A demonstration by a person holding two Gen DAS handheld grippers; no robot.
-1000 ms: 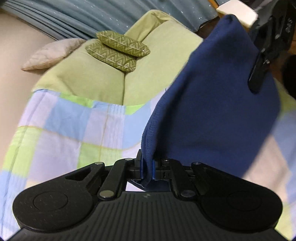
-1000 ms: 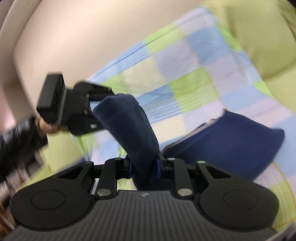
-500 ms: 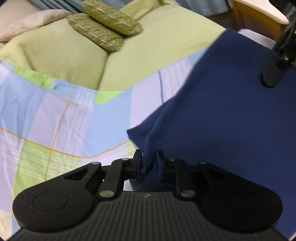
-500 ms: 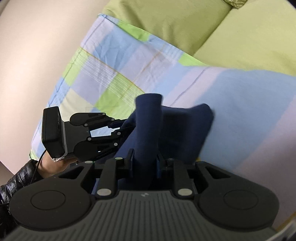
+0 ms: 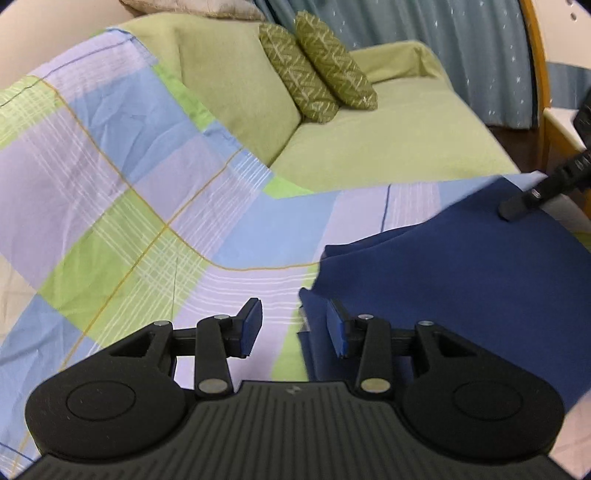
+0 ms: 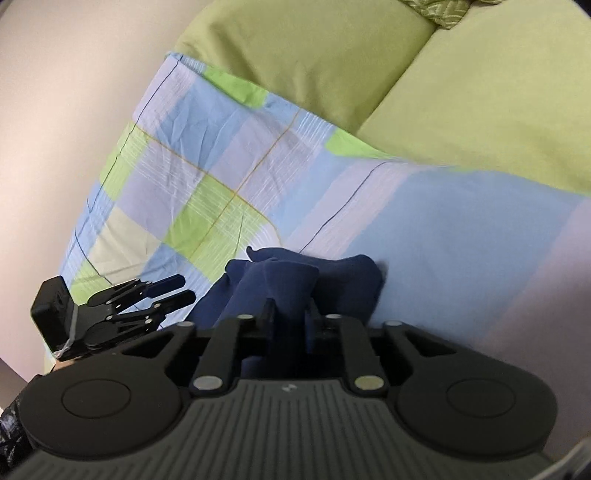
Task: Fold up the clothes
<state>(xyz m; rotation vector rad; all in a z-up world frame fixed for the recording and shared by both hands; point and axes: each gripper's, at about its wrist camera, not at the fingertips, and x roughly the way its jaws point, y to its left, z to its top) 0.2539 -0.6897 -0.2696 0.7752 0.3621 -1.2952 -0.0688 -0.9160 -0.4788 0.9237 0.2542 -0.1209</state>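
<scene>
A navy garment (image 5: 443, 288) lies spread on the checked sheet at the right of the left wrist view. My left gripper (image 5: 294, 328) is open and its jaws are still opening. The garment's near corner lies between them beside the right pad (image 5: 338, 328), and neither pad presses it. A finger (image 5: 524, 199) of my right gripper rests at the garment's far edge. In the right wrist view my right gripper (image 6: 290, 314) is closing on a bunched fold of the garment (image 6: 347, 284). My left gripper (image 6: 186, 289) shows open at the left, just off the cloth.
The checked sheet (image 5: 147, 221) covers the near part of a green-covered sofa (image 5: 388, 147). Two olive patterned cushions (image 5: 317, 85) and a beige pillow (image 5: 192, 5) lie at the back. A curtain (image 5: 461, 44) and wooden furniture (image 5: 543, 92) stand at the right. A pale wall (image 6: 74, 92) borders the sheet.
The garment came down from hanging between both grippers to lying on the sheet. My left gripper let go of its edge and opened. The right gripper sank and kept its grip.
</scene>
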